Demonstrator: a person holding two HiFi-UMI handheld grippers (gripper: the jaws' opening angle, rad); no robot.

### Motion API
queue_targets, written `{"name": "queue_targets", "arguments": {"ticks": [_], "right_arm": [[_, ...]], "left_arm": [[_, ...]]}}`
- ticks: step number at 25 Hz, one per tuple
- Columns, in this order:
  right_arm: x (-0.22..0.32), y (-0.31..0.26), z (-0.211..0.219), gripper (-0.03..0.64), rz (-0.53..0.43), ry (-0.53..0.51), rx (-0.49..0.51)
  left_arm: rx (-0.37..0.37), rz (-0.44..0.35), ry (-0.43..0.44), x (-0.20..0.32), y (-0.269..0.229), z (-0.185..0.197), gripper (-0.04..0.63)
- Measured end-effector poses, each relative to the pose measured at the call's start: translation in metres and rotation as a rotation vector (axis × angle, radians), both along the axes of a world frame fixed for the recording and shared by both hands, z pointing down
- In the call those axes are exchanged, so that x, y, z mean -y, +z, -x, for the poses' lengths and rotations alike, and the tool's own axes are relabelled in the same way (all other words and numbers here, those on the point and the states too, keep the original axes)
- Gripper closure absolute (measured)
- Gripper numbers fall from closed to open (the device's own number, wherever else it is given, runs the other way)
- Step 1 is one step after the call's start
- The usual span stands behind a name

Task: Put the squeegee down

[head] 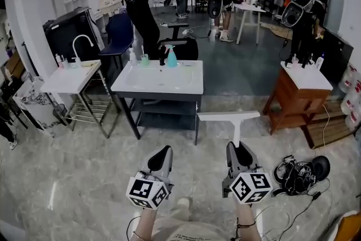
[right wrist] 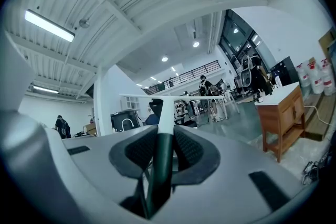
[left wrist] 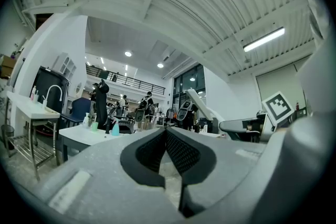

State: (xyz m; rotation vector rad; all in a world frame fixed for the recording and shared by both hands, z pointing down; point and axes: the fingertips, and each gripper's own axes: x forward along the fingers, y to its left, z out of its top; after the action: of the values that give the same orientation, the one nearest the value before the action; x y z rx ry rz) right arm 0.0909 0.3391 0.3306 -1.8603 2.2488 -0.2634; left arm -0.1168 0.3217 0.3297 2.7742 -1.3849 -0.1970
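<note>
A white squeegee (head: 230, 117) with a dark green handle sticks out ahead of my right gripper (head: 238, 150), its blade crosswise over the floor just right of the sink table. The right gripper is shut on the squeegee's handle (right wrist: 160, 157), and the white blade (right wrist: 169, 96) shows level in the right gripper view. My left gripper (head: 162, 156) is held beside it at the same height. Its jaws (left wrist: 166, 145) are shut with nothing between them. Both grippers point roughly level toward the grey sink table (head: 197, 87).
The sink table carries a teal spray bottle (head: 171, 57) and small bottles. A white sink stand with a tap (head: 65, 80) is at the left, a wooden cabinet (head: 297, 97) at the right. Cables and headphones (head: 299, 174) lie on the floor. People stand far back.
</note>
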Motion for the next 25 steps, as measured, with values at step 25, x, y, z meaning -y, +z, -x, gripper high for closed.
{"name": "queue_targets", "arguments": {"ticks": [25], "right_arm": [[0.201, 0.032, -0.02, 0.525, 0.079, 0.033, 0.025]], "left_arm": [[-0.007, 0.064, 0.04, 0.21, 0.026, -0.022, 0.574]]}}
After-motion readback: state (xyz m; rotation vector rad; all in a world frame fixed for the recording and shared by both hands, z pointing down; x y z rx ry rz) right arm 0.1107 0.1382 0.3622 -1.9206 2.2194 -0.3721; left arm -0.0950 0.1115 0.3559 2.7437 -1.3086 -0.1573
